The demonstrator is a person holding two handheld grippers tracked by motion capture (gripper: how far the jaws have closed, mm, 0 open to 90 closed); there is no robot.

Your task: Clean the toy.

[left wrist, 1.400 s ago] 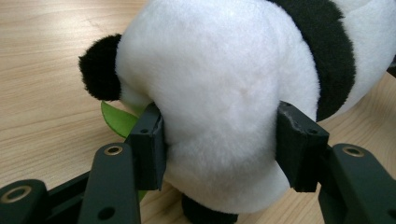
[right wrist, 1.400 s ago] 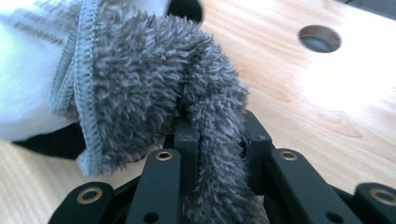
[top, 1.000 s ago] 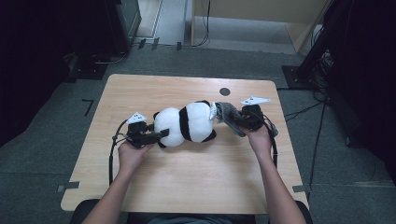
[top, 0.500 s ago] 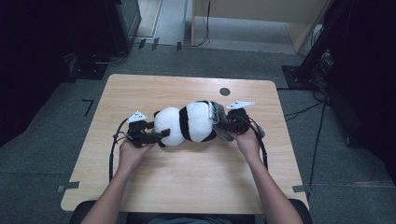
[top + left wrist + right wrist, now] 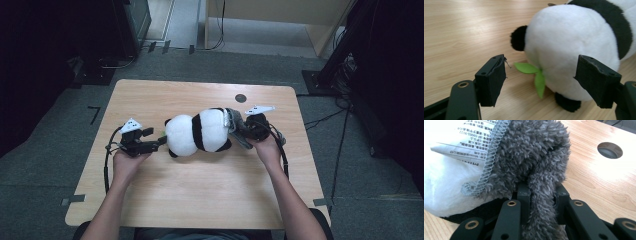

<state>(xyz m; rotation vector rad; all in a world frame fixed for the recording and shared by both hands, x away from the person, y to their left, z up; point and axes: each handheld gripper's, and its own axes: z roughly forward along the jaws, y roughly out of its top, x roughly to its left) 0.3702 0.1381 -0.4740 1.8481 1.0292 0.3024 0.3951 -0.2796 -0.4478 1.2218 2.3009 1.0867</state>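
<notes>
A black-and-white panda plush (image 5: 200,132) lies on its side in the middle of the wooden table (image 5: 200,200). My left gripper (image 5: 160,142) is just left of it, jaws apart; they have just been closing a little. In the left gripper view (image 5: 541,80) the pads (image 5: 492,81) press on nothing. The panda's white end (image 5: 569,40) and a green felt leaf (image 5: 534,73) lie just beyond them. My right gripper (image 5: 240,131) is shut on a grey fuzzy piece (image 5: 541,170) at the panda's right end, beside a white printed label (image 5: 461,145).
A round hole (image 5: 241,98) is cut in the table behind the right gripper; it also appears in the right gripper view (image 5: 610,150). Bare wood runs in front of the panda. Dark stands and cables ring the table on the grey floor.
My left gripper has drawn back to the left, off the panda, with its jaws wider apart. The right gripper shifted slightly left with the grey piece. The panda stays put.
</notes>
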